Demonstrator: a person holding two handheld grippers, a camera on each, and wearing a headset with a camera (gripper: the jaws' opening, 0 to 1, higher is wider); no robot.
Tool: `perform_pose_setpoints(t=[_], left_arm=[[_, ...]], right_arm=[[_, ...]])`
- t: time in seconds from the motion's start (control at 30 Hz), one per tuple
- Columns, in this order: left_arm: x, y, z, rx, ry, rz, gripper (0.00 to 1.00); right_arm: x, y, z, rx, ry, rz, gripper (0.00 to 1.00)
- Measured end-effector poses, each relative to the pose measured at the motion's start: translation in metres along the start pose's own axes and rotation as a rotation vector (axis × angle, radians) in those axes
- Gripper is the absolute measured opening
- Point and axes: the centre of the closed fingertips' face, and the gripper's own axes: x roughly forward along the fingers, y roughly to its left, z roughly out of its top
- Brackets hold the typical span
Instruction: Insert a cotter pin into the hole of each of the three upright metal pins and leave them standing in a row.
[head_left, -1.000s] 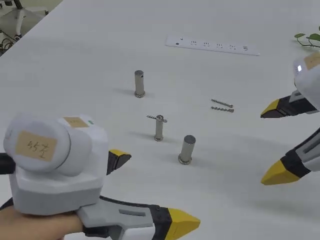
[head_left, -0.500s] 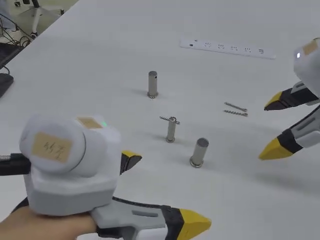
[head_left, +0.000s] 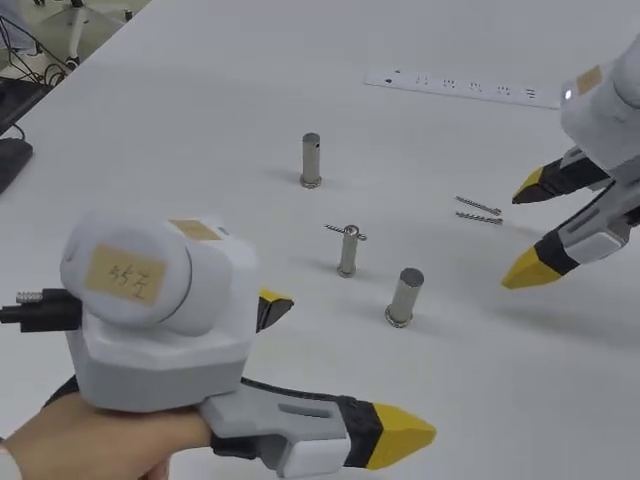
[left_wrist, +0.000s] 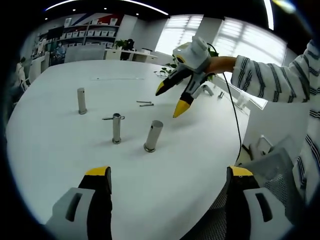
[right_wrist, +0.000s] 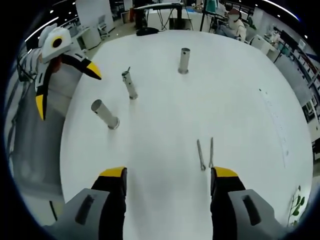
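Note:
Three upright metal pins stand in a slanting row on the white table: the far pin (head_left: 311, 160), the middle pin (head_left: 348, 250) with a cotter pin through its head, and the near pin (head_left: 405, 297). Two loose cotter pins (head_left: 478, 211) lie flat to their right. My right gripper (head_left: 522, 230) hovers open just right of the loose cotter pins (right_wrist: 205, 153), which lie just ahead of its jaws. My left gripper (head_left: 340, 370) is open and empty at the near left, facing the middle pin (left_wrist: 116, 128) and near pin (left_wrist: 152, 136).
A white power strip (head_left: 460, 88) lies along the far side of the table. The table's left edge runs past a chair and dark floor (head_left: 20, 60). A striped sleeve (left_wrist: 280, 75) reaches in behind the right gripper (left_wrist: 170, 97).
My right gripper has moved left and farther over the table, closer to the loose cotter pins. The head camera has shifted; the pins and my left gripper have stayed put.

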Motion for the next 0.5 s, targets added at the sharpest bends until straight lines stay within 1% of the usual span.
perform_pose_setpoints(t=[0.17,0.23,0.43,0.5], left_arm=[[0.000,0.000,-0.002,-0.004,0.005,0.000,0.94],[0.000,0.001,-0.003,-0.005,0.007,0.002,0.94],[-0.001,0.003,-0.004,-0.012,0.011,0.007,0.93],[-0.001,0.004,-0.004,-0.016,0.012,0.010,0.93]], right_arm=[[0.006,-0.003,0.000,0.009,0.007,0.023,0.66],[0.008,-0.004,0.000,0.002,0.011,0.027,0.66],[0.014,-0.003,0.005,-0.015,-0.005,0.048,0.63],[0.015,-0.003,0.004,-0.030,0.005,0.054,0.62]])
